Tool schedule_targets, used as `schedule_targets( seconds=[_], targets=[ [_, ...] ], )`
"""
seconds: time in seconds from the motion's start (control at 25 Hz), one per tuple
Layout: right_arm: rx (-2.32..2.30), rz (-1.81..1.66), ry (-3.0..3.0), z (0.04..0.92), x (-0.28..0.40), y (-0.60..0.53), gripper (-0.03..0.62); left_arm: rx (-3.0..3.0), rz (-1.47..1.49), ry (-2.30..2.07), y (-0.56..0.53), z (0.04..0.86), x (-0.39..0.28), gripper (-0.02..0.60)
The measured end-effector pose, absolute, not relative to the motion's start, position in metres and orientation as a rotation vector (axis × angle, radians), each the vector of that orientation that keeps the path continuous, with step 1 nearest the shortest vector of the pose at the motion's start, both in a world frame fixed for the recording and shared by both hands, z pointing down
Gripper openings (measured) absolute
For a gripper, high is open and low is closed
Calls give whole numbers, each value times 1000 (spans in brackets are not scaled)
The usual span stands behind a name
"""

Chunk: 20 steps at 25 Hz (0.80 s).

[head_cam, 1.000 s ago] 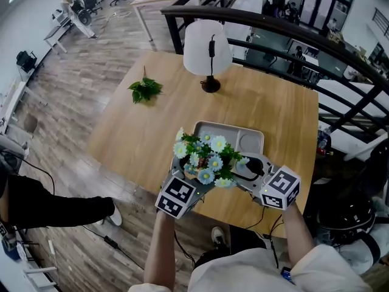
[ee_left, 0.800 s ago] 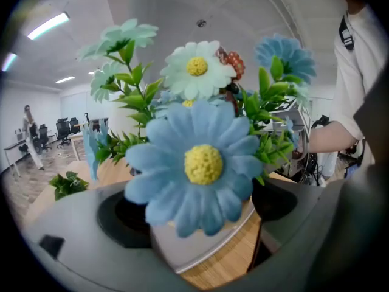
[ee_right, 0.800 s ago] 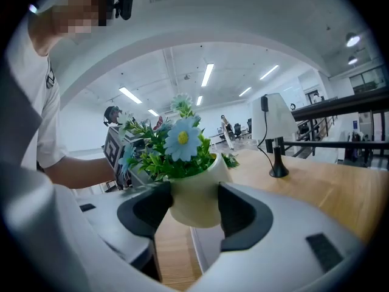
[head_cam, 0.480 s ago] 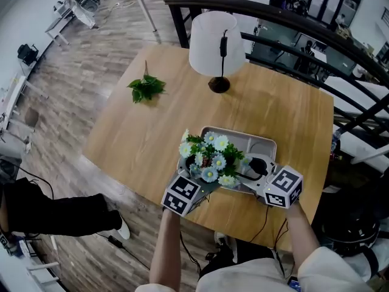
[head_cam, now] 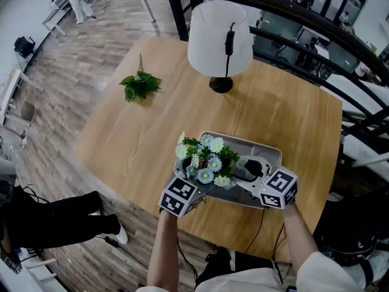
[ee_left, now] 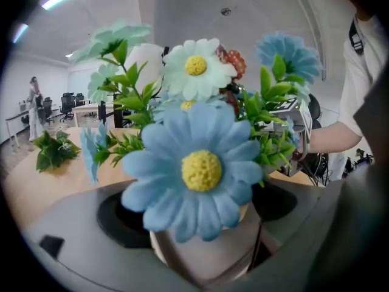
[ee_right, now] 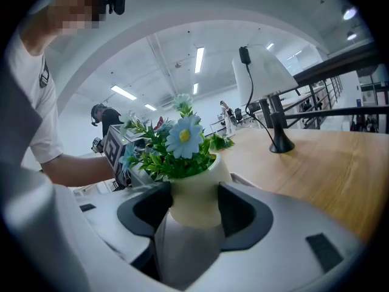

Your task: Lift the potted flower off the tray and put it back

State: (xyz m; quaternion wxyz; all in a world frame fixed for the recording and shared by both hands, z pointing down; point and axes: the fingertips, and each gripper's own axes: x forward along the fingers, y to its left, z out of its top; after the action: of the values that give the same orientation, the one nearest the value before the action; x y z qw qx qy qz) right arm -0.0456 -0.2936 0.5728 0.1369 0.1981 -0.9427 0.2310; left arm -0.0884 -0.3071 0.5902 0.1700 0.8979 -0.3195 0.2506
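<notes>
Potted flower (head_cam: pixel 208 158) sits low in the middle of the head view, over the near left part of the pale tray (head_cam: pixel 267 149), and we hold its cream pot from two sides. Our left gripper (ee_left: pixel 200 227) comes in from the lower left of that view, our right gripper (ee_right: pixel 193 207) from the lower right. In the right gripper view the jaws stand wide apart, and both dark pads (ee_right: pixel 240 216) press against the sides of the pot. In the left gripper view the pot fills the gap between the jaws and is gripped there too, with a big blue daisy covering most of it. We cannot tell whether the pot's base touches the tray. Farther up the wooden table (head_cam: pixel 152 132) stands a white lamp (head_cam: pixel 220 38). A green sprig (head_cam: pixel 140 85) lies at the upper left.
</notes>
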Motion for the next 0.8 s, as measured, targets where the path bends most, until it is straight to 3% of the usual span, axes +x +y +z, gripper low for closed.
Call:
schedule_targets(
  seconds=[0.6,0.8],
  targets=[
    [531,708,-2698,605,-44,-312,252,2495,733,-920,-323,623,-86,515],
    [507,685,-2652,617,-43,-310,253,2518,888,-939,-322,630,-85,515]
  ],
)
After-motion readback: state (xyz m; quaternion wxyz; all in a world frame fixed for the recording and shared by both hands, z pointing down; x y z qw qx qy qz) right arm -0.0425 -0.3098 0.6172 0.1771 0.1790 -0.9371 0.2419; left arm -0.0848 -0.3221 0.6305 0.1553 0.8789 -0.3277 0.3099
